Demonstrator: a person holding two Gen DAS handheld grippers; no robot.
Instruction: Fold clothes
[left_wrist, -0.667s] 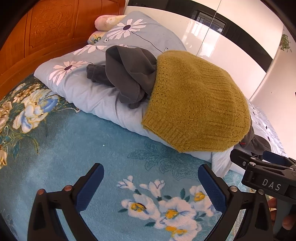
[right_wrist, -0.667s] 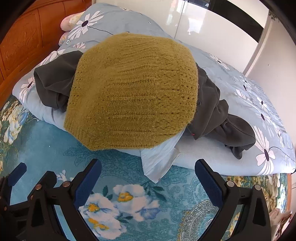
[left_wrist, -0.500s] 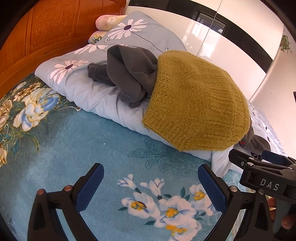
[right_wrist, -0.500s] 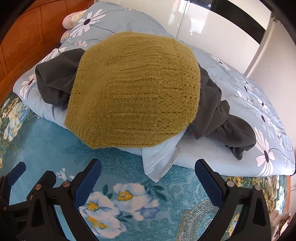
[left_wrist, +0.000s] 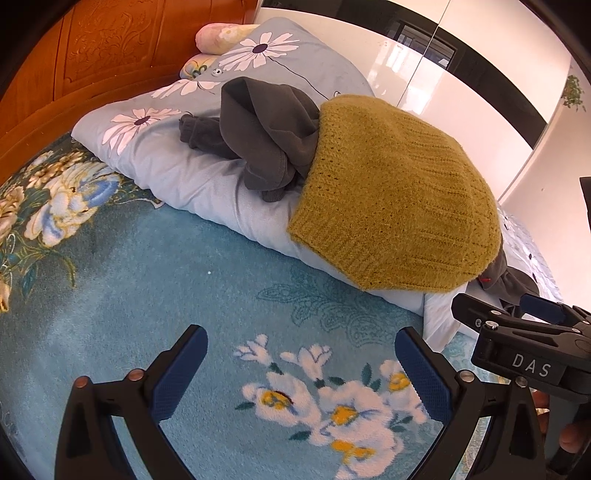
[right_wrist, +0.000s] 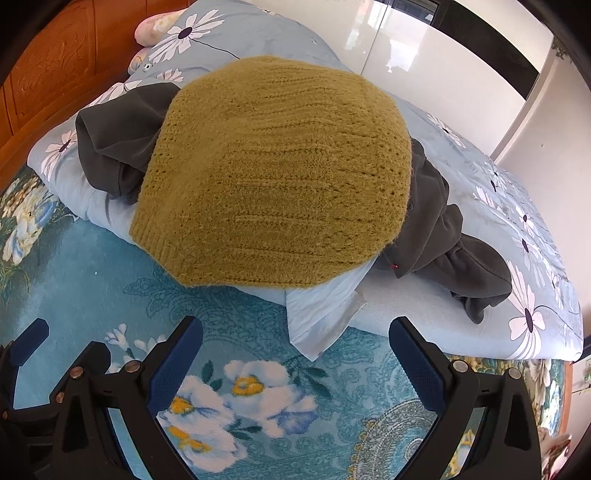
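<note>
**A:** What do you get from the left wrist?

**B:** My left gripper (left_wrist: 301, 363) hangs released, blue pads spread wide with nothing between them, over the teal floral blanket (left_wrist: 155, 280). Ahead, the mustard knit sweater (left_wrist: 395, 195) lies on the pale blue daisy-print duvet (left_wrist: 207, 184), draped over a dark grey garment (left_wrist: 266, 129) that spills out on its left. I see the right gripper (left_wrist: 524, 350) at my lower right edge.

**A:** And the right wrist?

**B:** My right gripper (right_wrist: 295, 360) is released too, empty, above the same blanket (right_wrist: 258, 387). The sweater (right_wrist: 273, 184) fills the middle, grey garment (right_wrist: 454, 236) showing at both sides. A pale blue corner of the duvet (right_wrist: 321, 317) pokes out just beneath the sweater's hem. The carved wooden headboard (right_wrist: 48, 74) stands at the left.
</note>
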